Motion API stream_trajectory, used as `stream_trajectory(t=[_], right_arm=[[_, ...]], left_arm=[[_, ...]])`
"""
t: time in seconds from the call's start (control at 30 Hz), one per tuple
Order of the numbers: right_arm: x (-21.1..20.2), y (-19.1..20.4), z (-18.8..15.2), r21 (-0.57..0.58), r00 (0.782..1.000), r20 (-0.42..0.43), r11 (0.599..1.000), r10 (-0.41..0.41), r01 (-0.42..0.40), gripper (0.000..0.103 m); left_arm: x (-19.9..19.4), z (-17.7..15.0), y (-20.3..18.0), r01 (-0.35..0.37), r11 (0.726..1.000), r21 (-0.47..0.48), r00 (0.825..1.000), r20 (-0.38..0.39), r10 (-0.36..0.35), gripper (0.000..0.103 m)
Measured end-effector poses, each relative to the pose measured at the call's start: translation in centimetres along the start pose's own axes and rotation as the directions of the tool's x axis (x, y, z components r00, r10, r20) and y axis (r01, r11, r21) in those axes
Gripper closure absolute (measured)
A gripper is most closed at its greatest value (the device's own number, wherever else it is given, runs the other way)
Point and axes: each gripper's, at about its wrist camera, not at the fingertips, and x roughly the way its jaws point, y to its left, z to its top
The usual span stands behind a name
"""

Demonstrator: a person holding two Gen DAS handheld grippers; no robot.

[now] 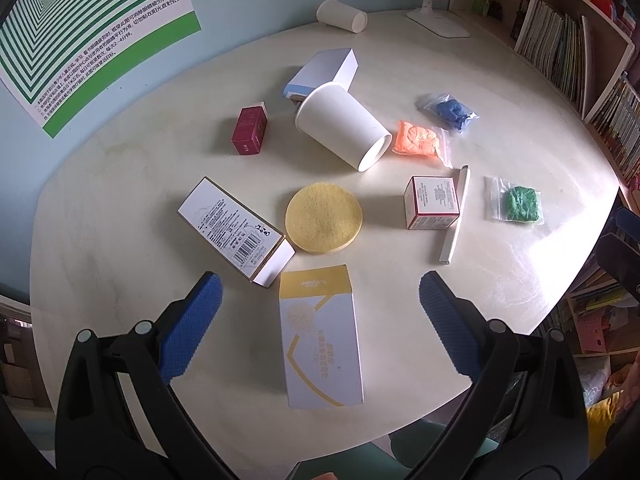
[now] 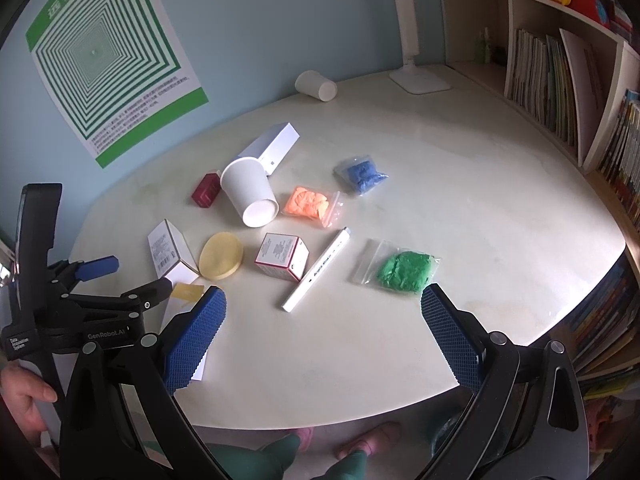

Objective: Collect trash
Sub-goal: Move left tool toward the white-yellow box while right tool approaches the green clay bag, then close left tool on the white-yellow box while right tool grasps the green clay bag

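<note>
Trash scattered across a pale round table, listed left to right as seen from the left wrist. Dark red box lying toward the far left. White barcode box nearer, tilted on its side, just beside a round yellow sponge. White and yellow flat carton at the near edge, directly between the spread fingers of the left gripper, jaws released and holding nothing. Large white paper cup tipped over at the centre, its rim against a white and blue box. Second, smaller paper cup on its side at the far edge. Bag of orange clay, then bag of blue clay beyond it. Small pink-edged box touching a white pen. Bag of green clay farthest right. Right gripper also released and empty, hovering over bare table near the green clay. White desk lamp and bookshelf at the back right.
</note>
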Motion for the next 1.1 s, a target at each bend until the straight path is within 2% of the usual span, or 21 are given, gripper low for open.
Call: stream_trajectory(t=[0.47,0.73,1.1], right_arm=[[0.9,-1.5,-0.1,-0.023,0.999,-0.033,1.0,-0.016,0.016,0.006],[2.3,-2.8,-0.2,-0.053,0.997,-0.074,0.998,-0.019,0.015,0.006],[4.8,-4.7,0.0,-0.071,0.992,-0.125,0.997,-0.011,0.002,0.006]], left_arm=[[1.7,-0.1,0.4,-0.028,1.0,0.011,0.998,-0.047,0.029,0.007],[4.2,-1.3,0.4,0.009,1.0,-0.006,0.992,-0.125,-0.01,0.007],[7.4,-3.4,1.5,-0.067,0.997,-0.037,0.973,-0.223,0.057,0.007]])
